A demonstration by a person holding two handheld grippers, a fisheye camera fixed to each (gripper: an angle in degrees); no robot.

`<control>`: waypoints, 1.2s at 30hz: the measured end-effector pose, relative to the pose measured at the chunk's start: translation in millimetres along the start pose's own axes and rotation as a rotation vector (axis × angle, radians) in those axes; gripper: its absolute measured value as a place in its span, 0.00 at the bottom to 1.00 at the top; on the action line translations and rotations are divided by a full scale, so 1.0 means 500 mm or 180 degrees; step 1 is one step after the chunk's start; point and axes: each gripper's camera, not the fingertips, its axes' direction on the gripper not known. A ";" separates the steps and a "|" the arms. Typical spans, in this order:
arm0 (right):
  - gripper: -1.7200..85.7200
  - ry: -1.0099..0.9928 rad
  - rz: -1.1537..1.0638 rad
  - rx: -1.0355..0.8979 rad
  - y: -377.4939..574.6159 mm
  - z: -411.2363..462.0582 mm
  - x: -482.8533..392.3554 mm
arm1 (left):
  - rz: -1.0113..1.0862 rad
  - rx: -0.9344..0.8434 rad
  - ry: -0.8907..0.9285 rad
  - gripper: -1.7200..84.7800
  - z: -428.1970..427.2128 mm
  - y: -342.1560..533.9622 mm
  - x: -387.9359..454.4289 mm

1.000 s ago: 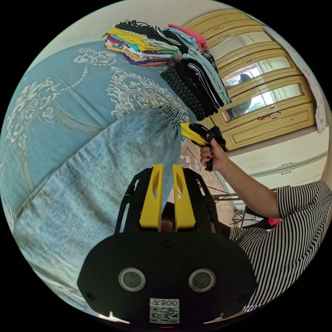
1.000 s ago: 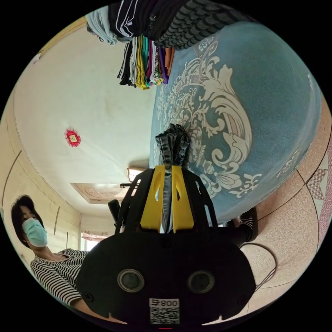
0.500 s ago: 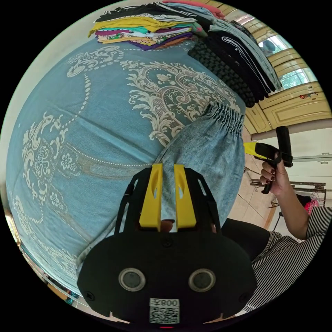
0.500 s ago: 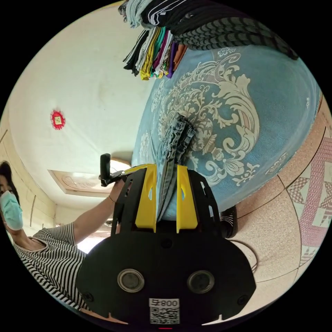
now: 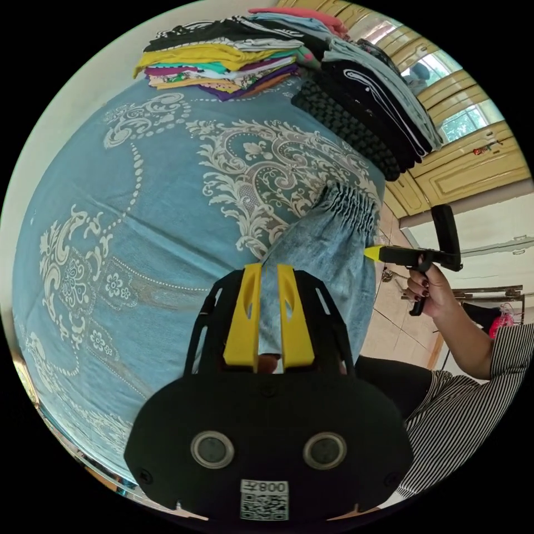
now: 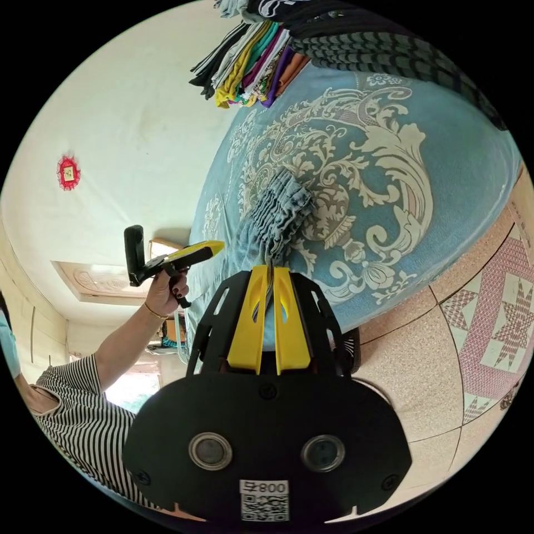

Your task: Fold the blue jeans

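A bed under a blue patterned cover spans the left gripper view, folded clothes stacked at its upper edge. The blue jeans lie folded at centre right. The left tool clamps the denim; the right tool pinches its gathered waistband.

No legible text, QR-code sticker on left gripper, matching sticker on right gripper, characters unclear

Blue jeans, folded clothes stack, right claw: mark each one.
blue jeans (image 5: 328, 250), left gripper view, denim below the waistband.
folded clothes stack (image 5: 222, 67), left gripper view, colourful layered edges.
right claw (image 6: 268, 278), right gripper view, between fingertips.
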 end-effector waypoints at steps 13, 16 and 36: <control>0.04 0.0008 -0.0135 0.0034 0.020 0.046 -0.070 | 0.0060 0.0190 -0.0061 0.03 -0.149 0.005 0.006; 0.04 0.0040 -0.0193 0.0035 0.018 0.062 -0.095 | 0.0028 0.0270 -0.0099 0.03 -0.203 0.008 -0.002; 0.05 0.0030 0.0001 -0.0018 0.032 0.197 -0.182 | -0.1234 0.0897 -0.0270 0.08 -0.651 0.320 -0.162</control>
